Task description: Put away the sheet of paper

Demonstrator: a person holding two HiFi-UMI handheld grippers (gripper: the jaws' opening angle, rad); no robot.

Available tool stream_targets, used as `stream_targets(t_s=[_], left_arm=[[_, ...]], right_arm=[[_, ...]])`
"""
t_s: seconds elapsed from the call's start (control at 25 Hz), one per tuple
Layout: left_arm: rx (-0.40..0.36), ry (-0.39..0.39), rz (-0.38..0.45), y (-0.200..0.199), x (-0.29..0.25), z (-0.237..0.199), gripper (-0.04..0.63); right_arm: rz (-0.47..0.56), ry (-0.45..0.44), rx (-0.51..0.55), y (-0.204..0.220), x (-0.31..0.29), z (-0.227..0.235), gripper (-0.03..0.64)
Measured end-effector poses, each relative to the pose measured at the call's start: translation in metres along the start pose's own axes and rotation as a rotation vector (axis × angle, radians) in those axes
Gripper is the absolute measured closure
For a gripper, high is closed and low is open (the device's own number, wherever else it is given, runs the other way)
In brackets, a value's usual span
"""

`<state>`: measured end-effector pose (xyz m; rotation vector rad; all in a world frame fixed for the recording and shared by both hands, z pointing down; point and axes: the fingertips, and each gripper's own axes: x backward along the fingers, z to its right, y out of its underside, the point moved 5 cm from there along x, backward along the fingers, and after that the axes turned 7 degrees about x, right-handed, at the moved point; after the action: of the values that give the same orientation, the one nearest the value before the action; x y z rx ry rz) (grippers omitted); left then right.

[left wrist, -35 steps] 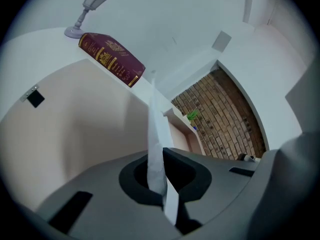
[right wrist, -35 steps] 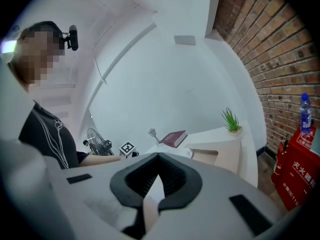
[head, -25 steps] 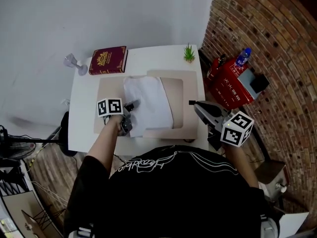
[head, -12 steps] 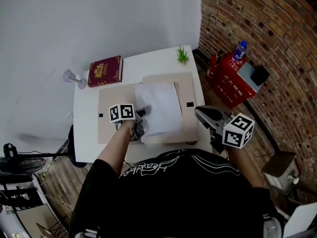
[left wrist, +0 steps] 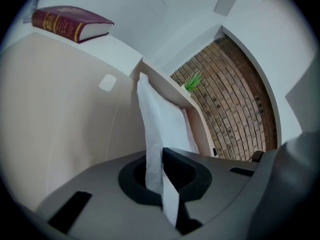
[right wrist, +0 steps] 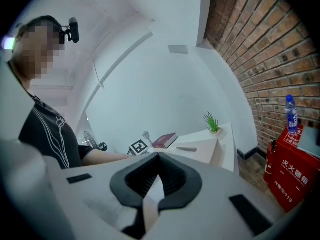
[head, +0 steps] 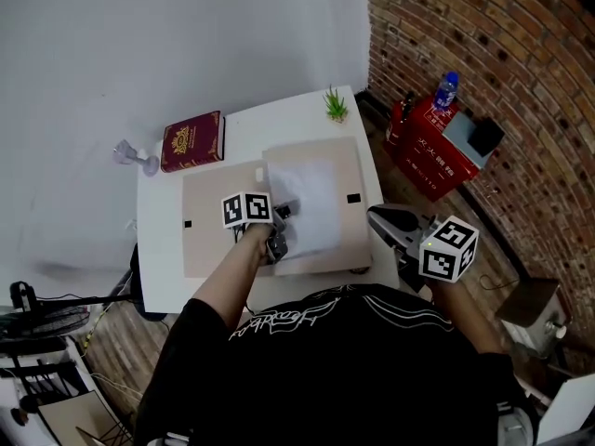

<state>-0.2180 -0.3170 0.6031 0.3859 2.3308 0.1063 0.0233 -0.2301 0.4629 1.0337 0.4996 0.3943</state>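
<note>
1. Left gripper (left wrist: pixel 162 184): jaws fully closed, pinching the near edge of the sheet of paper (left wrist: pixel 161 116). The grip at the edge probably served to drag or lift the sheet without creasing its middle.

2. Sheet of paper: white, its near edge raised in the jaws, the rest trailing far and right onto the right leaf of the beige folder (head: pixel 209 235). Task judged unfinished, as the folder lay open with the sheet uncovered.

3. Beige folder: spread flat across the white table (head: pixel 158 258). 2 small black marks showed, 1 on each leaf, possibly fastenings. The far-right leaf showed a lifted edge in the left gripper view.

4. Right gripper (right wrist: pixel 148 196): jaws together, nothing held. It hung off the right side of the table, well apart from the folder, likely kept in reserve for closing the leaf.

5. Surroundings:
- 1 dark red hardback book (head: pixel 193 140) at the far left of the table, near the folder's far edge.
- 1 small potted plant (head: pixel 336 106) at the far right corner.
- 1 grey stemmed object (head: pixel 135 154) at the far left edge, kind unclear.
- 1 red box (head: pixel 432 147) on the floor to the right, with 1 water bottle (head: pixel 446 89) on it, against the brick wall (head: pixel 483 35).

6. Obstructions: none lay on the folder's leaves. The book and plant stood clear of the fold line.
</note>
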Motion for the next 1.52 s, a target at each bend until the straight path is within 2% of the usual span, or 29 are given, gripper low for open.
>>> stream_targets(t_s=[0.08, 0.24, 0.28, 0.32, 0.4, 0.44, 0.6, 0.72, 0.88, 0.96, 1.08, 1.24, 1.36, 1.52], left_arm=[[-0.012, -0.018, 0.003, 0.002, -0.003, 0.004, 0.561], [-0.088, -0.065, 0.034, 0.002, -0.003, 0.014, 0.552], [-0.103, -0.070, 0.043, 0.002, -0.002, 0.016, 0.485], [-0.114, -0.073, 0.049, 0.003, -0.002, 0.018, 0.386], [-0.139, -0.090, 0.065, 0.004, 0.002, 0.022, 0.312], [-0.164, -0.109, 0.080, 0.004, 0.005, 0.022, 0.288], [-0.278, -0.185, 0.139, 0.001, 0.028, 0.017, 0.261], [-0.303, -0.174, 0.160, 0.001, 0.052, 0.014, 0.259], [-0.373, -0.104, 0.231, 0.004, 0.091, 0.034, 0.264], [-0.436, -0.052, 0.270, 0.012, 0.113, 0.051, 0.315], [-0.550, 0.085, 0.275, 0.035, 0.141, 0.082, 0.401], [-0.694, 0.302, 0.267, 0.072, 0.176, 0.120, 0.427], [-0.733, 0.381, 0.276, 0.093, 0.200, 0.135, 0.525], [-0.767, 0.436, 0.306, 0.115, 0.234, 0.144, 0.546]], right_arm=[[-0.002, 0.000, -0.001, 0.000, -0.001, 0.001, 0.615], [0.017, -0.002, 0.005, -0.003, -0.001, 0.000, 0.615], [0.023, -0.005, 0.006, -0.004, -0.001, -0.001, 0.615], [0.027, -0.006, 0.007, -0.003, -0.001, -0.002, 0.615], [0.025, -0.006, 0.008, -0.001, -0.001, -0.005, 0.615], [0.026, -0.008, 0.010, -0.001, -0.002, -0.008, 0.615], [0.044, -0.011, 0.020, -0.005, -0.005, -0.027, 0.615], [0.073, -0.007, 0.030, -0.011, -0.007, -0.045, 0.615], [0.088, 0.035, 0.040, -0.013, -0.005, -0.067, 0.615], [0.089, 0.047, 0.035, -0.013, -0.003, -0.079, 0.615], [0.102, 0.066, 0.031, -0.015, 0.002, -0.094, 0.615], [0.119, 0.061, 0.046, -0.018, 0.003, -0.115, 0.615], [0.132, 0.070, 0.063, -0.016, 0.005, -0.133, 0.615], [0.163, 0.090, 0.074, -0.011, 0.004, -0.154, 0.615]])
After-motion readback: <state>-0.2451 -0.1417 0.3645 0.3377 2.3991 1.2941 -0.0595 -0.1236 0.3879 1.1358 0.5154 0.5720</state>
